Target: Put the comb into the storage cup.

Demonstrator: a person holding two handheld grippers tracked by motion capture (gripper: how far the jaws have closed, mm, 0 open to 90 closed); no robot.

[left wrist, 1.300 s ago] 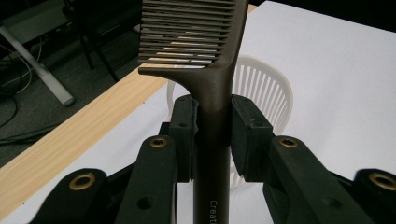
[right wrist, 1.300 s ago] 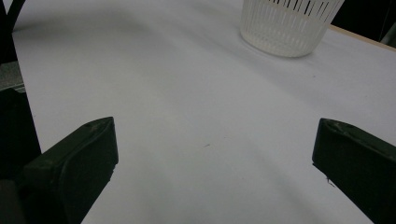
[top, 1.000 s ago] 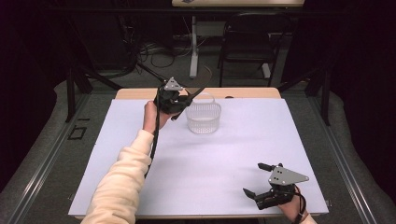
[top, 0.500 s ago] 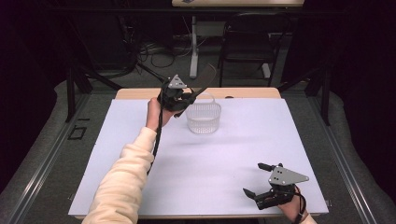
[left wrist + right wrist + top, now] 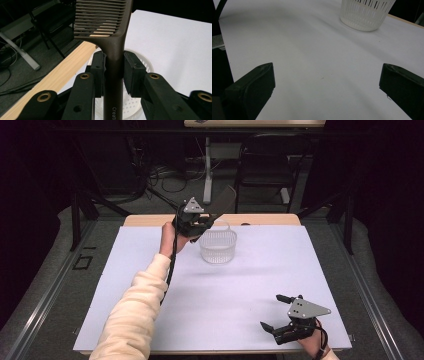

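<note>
1. One dark comb (image 5: 113, 35) is the thing in hand: the left tool (image 5: 197, 222) clamps its handle between both pads, teeth end pointing away toward 1 o'clock in the high view, raised above the surface (image 5: 150, 270).
2. The comb hangs over the near-left rim of a white slotted basket (image 5: 218, 246), which stands at about 12 o'clock on the surface, just short of the far edge.
3. Beyond that edge runs a wooden strip (image 5: 50, 77); past it the floor drops to dark, with a chair (image 5: 265, 165) and cables.
4. The right tool (image 5: 283, 312) rests at 5 o'clock near the front edge, jaws spread wide with nothing between them.
5. Open white surface lies between the basket and the right tool, and to both sides.
6. In the left gripper view the comb's top is cut off by the frame, and its handle covers part of the basket; lettering on the handle is cut off. The basket's inside is hard to make out.
</note>
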